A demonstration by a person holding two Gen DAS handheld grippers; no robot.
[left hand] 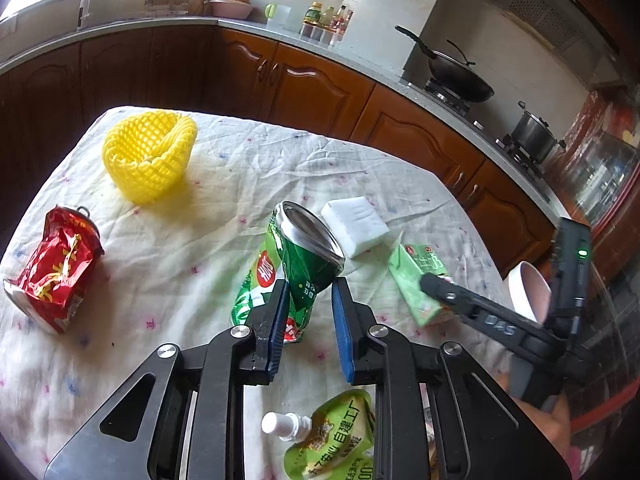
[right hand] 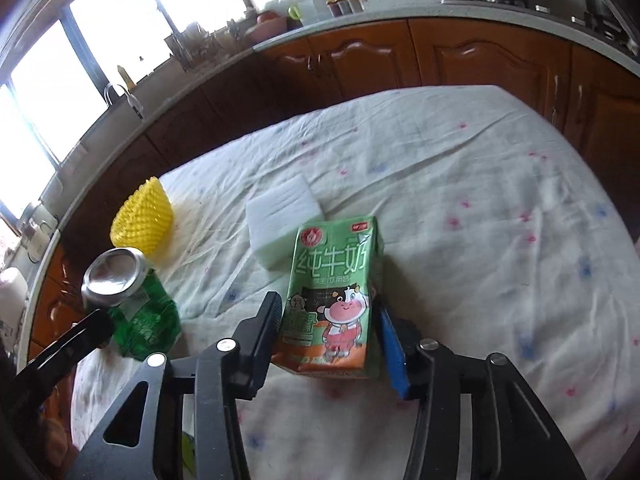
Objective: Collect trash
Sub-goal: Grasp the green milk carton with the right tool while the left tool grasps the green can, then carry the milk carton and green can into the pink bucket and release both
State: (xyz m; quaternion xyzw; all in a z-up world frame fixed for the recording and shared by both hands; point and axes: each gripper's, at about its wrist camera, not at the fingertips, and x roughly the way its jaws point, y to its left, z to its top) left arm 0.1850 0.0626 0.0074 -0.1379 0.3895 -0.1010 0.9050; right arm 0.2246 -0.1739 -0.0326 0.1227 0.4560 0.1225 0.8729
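At a cloth-covered kitchen table (right hand: 460,168), the left gripper (left hand: 309,294) straddles a crushed green can (left hand: 298,268), jaws parted and apparently not yet pinching it. At its three o'clock, the right gripper (right hand: 326,322) brackets a milk carton (right hand: 334,292), jaws likewise unclenched. Each should squeeze squarely across the middle before lifting, lest crumpled sides slip.

Your left gripper (left hand: 308,296) points down at the table, jaws parted, left pad against a crushed green can (left hand: 298,264), right pad clear of it. Your right gripper (right hand: 328,320) straddles a milk carton (right hand: 334,300); contact looks likely but uncertain.
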